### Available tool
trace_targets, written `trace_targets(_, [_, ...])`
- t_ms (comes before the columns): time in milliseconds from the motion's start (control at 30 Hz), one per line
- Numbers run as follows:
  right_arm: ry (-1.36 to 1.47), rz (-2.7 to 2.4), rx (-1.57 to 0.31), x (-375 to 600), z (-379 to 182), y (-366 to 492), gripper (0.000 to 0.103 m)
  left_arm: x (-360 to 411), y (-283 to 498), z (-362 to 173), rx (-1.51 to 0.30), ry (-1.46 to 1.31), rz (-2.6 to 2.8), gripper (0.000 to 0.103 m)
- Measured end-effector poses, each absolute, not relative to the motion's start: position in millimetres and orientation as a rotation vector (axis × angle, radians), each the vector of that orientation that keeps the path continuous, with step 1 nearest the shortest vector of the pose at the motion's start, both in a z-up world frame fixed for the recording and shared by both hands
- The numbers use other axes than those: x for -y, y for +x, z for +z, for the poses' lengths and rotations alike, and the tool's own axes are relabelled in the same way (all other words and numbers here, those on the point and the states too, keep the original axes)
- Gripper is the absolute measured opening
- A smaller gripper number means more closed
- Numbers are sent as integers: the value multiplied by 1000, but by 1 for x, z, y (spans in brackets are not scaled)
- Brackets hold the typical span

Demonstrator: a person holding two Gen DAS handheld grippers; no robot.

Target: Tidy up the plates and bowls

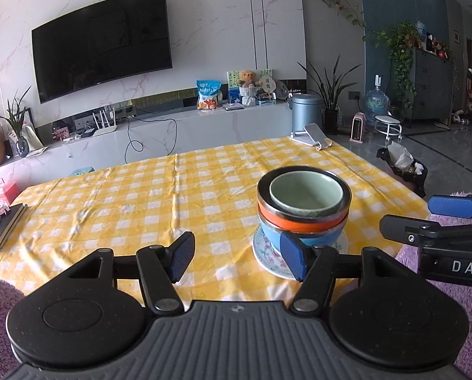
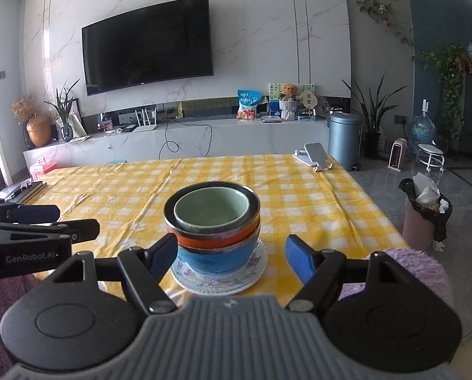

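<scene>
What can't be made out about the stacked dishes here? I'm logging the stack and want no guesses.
- Blue bowl: its inside is hidden in both views by the orange bowl nested in it.
- Orange bowl: its inside is mostly covered by the green bowl.
- Flowered plate: its middle is under the bowls; in the left wrist view a blue finger pad hides part of the rim.
- Any chips on the stack's far side face away.

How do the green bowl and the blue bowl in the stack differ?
The green bowl sits on top, nested in the orange bowl; the blue bowl is lowest, resting on the floral plate. Green shows its empty inside; blue's inside is covered. Green looks narrower than blue. Both stand upright in one stack.
</scene>
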State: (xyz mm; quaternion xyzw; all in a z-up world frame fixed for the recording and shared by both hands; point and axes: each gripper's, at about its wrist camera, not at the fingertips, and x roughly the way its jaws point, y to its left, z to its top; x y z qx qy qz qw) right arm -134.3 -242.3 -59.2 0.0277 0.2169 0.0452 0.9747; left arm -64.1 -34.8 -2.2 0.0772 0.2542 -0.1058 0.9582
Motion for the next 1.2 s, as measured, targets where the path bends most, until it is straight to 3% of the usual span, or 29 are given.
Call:
trace_targets(600, [79, 118, -530, 241, -97, -123, 79, 48, -57, -43, -699, 249, -178, 73])
trace_targets(1200, [83, 113, -517, 240, -97, -124, 79, 46, -58, -42, -717, 239, -170, 73])
